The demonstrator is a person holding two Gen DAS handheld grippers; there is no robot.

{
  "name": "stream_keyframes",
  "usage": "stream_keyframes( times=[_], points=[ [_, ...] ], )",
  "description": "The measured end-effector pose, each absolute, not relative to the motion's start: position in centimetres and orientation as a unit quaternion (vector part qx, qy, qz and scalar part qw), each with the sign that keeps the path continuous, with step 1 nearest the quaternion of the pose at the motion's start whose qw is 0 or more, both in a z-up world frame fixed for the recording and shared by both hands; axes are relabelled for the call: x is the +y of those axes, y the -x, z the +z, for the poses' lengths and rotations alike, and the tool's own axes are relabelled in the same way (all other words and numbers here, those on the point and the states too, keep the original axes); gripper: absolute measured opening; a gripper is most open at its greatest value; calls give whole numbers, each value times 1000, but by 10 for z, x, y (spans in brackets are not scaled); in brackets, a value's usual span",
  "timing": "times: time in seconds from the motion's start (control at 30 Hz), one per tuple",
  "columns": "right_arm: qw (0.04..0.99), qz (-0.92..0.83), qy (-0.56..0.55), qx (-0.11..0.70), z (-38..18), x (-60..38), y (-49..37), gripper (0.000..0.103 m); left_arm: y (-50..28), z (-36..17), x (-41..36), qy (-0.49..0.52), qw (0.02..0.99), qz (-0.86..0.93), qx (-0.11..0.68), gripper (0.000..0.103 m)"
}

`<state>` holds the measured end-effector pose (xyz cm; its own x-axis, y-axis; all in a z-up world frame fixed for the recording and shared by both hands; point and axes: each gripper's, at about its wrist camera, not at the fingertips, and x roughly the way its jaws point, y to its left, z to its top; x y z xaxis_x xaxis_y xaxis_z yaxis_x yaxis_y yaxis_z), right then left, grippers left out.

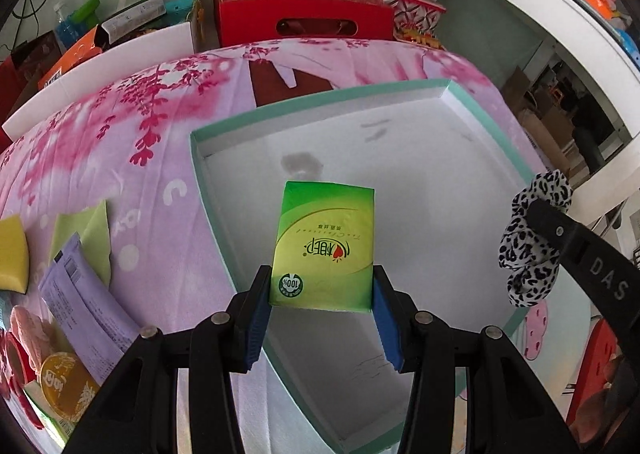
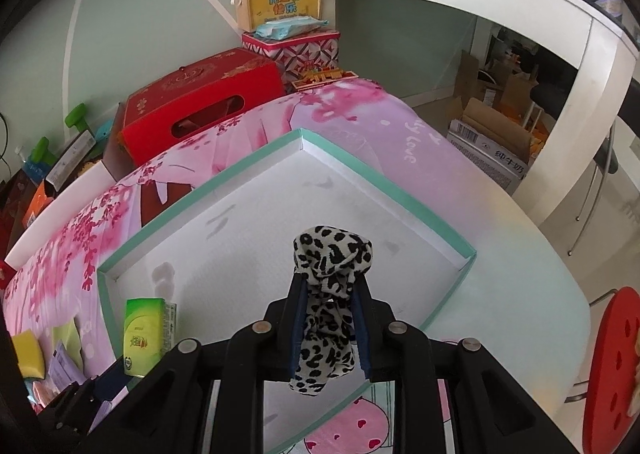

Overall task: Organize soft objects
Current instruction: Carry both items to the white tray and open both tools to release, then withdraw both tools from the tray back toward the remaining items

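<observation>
My left gripper (image 1: 322,290) is shut on a green tissue pack (image 1: 324,244) and holds it above the near left part of a shallow white box with a teal rim (image 1: 320,96). The pack also shows in the right wrist view (image 2: 146,332). My right gripper (image 2: 330,298) is shut on a black-and-white leopard-print scrunchie (image 2: 328,294) and holds it above the box (image 2: 400,194) near its front. The scrunchie also shows at the right of the left wrist view (image 1: 530,250). The box floor is bare.
On the pink floral cloth (image 1: 120,142) left of the box lie a yellow sponge (image 1: 14,252), a green cloth (image 1: 86,234), a purple packet (image 1: 86,306) and an orange round pack (image 1: 66,384). A red carton (image 1: 300,10) and stacked boxes stand behind. A white desk (image 2: 520,2) rises at right.
</observation>
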<state>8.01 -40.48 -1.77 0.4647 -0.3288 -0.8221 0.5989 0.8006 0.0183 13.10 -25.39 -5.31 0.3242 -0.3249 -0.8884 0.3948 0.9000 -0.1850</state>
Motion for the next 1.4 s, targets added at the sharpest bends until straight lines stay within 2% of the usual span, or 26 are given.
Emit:
stream_keyframes(
  times=[0.13, 0.23, 0.57, 0.8, 0.9, 0.97, 1.13, 1.27, 1.4],
  points=[
    [842, -272, -151, 441, -19, -404, -80, 51, -133, -59, -253, -34, 811, -217, 542, 54],
    [844, -269, -147, 441, -18, -402, -81, 60, -132, -59, -252, -38, 811, -220, 541, 54],
    [846, -260, -147, 441, -16, -397, -81, 63, -137, -64, -248, -71, 819, -207, 530, 54],
    [847, -247, -141, 450, -18, -393, -84, 64, -148, -63, -226, -44, 822, -199, 532, 54],
    [848, -240, -138, 453, -16, -390, -83, 71, -150, -62, -221, -33, 821, -194, 536, 55],
    [852, -232, -135, 449, -11, -387, -82, 77, -150, -60, -221, -25, 817, -197, 541, 63],
    [863, -222, -129, 435, 2, -381, -78, 99, -147, -51, -220, -6, 807, -212, 552, 78],
    [872, -218, -131, 418, 13, -378, -72, 103, -145, -36, -212, 18, 813, -217, 540, 95],
    [878, -219, -128, 405, 22, -376, -68, 103, -143, -24, -203, 34, 823, -216, 525, 97]
  ],
)
